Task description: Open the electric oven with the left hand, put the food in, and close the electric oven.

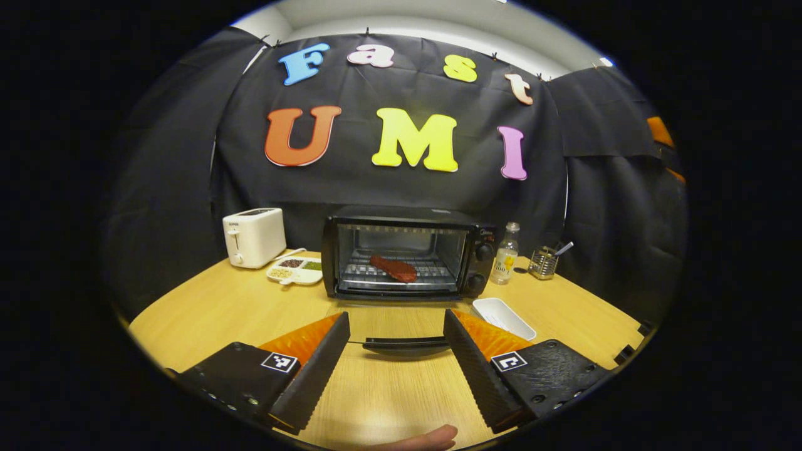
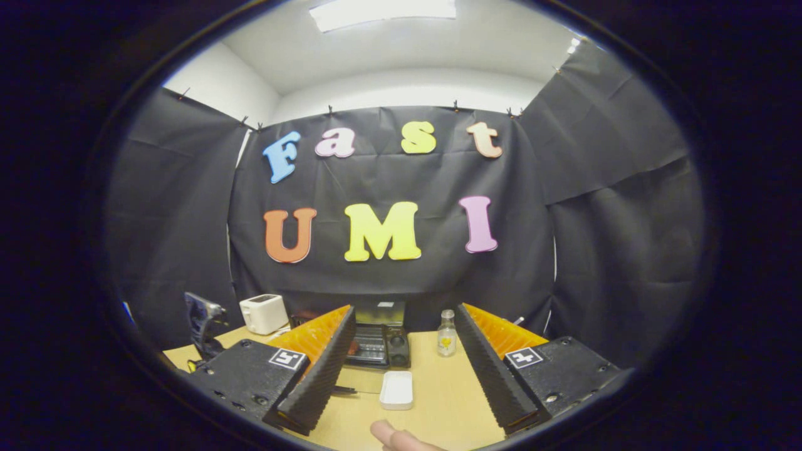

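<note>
The black electric oven (image 1: 482, 235) stands at the back of the wooden table with its glass door folded down flat toward me. A reddish-brown piece of meat (image 1: 393, 268) lies on the wire rack inside. The door's black handle (image 1: 401, 343) lies between the fingertips of my left gripper (image 1: 396, 326), which is open and not pressing on it. In the right gripper view the oven (image 2: 376, 344) sits farther off, partly hidden behind a finger. My right gripper (image 2: 404, 316) is open and holds nothing, raised above the table.
An empty white tray (image 1: 504, 317) (image 2: 396, 389) lies right of the lowered door. A small bottle (image 1: 505, 254) and a wire holder (image 1: 542, 263) stand right of the oven. A white toaster (image 1: 254, 237) and a divided seasoning dish (image 1: 296, 270) sit left.
</note>
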Demonstrator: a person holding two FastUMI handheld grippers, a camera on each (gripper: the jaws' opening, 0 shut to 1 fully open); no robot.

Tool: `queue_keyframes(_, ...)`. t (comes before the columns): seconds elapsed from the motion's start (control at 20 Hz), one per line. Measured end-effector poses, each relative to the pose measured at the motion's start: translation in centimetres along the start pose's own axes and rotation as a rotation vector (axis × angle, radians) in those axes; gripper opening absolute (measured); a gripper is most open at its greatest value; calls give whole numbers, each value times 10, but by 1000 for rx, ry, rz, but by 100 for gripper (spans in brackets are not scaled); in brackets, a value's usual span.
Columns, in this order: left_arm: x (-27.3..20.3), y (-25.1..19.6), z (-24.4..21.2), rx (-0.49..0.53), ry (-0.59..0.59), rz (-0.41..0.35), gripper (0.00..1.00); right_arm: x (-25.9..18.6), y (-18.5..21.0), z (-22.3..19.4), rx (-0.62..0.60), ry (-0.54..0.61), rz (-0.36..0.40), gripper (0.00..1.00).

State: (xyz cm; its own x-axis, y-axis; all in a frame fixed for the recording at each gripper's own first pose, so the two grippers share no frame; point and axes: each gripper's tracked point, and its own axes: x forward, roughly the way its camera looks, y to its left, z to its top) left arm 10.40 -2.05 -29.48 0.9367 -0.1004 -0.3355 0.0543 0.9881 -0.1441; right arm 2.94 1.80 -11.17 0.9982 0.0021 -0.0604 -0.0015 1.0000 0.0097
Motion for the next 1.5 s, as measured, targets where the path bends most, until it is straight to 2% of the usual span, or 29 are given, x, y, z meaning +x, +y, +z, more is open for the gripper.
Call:
queue_keyframes(0.05,8,0,-8,5,23,12,96,-2,-1,3,4,-9,-2,100)
queue_keyframes(0.2,25,-8,-39,-9,108,11,96,-5,-5,7,-2,-25,-6,100)
queue_keyframes(0.25,28,-9,-47,-14,134,4,97,-6,-5,6,-1,-26,-6,96)
queue_keyframes(0.3,29,-13,-54,-17,155,-6,96,-6,-5,6,1,-22,-4,96)
queue_keyframes(0.55,45,-15,-78,27,207,-13,97,-4,-3,-1,23,-2,-2,96)
queue_keyframes(0.6,50,-14,-82,28,217,-14,96,-4,-2,-1,28,0,3,100)
queue_keyframes(0.65,55,-13,-84,36,228,-4,96,-3,0,-3,31,0,7,96)
queue_keyframes(0.7,60,-10,-85,52,223,6,96,-4,0,-3,31,-2,11,100)
queue_keyframes(0.8,66,-6,-88,85,230,23,96,-5,0,-4,24,-7,10,100)
queue_keyframes(0.85,68,-4,-91,75,250,27,96,-5,0,-6,19,-6,9,96)
queue_keyframes(1.0,72,-5,-89,70,242,28,96,-7,6,-9,3,5,19,96)
queue_keyframes(1.05,71,-5,-88,68,238,28,96,-7,8,-9,-1,5,22,100)
queue_keyframes(1.25,72,-5,-85,71,230,28,96,-8,7,-8,-8,-5,18,100)
queue_keyframes(1.3,72,-6,-84,70,224,27,96,-8,6,-8,-5,-5,14,96)
queue_keyframes(1.5,71,-6,-83,67,247,29,96,-7,3,-11,-3,3,11,96)
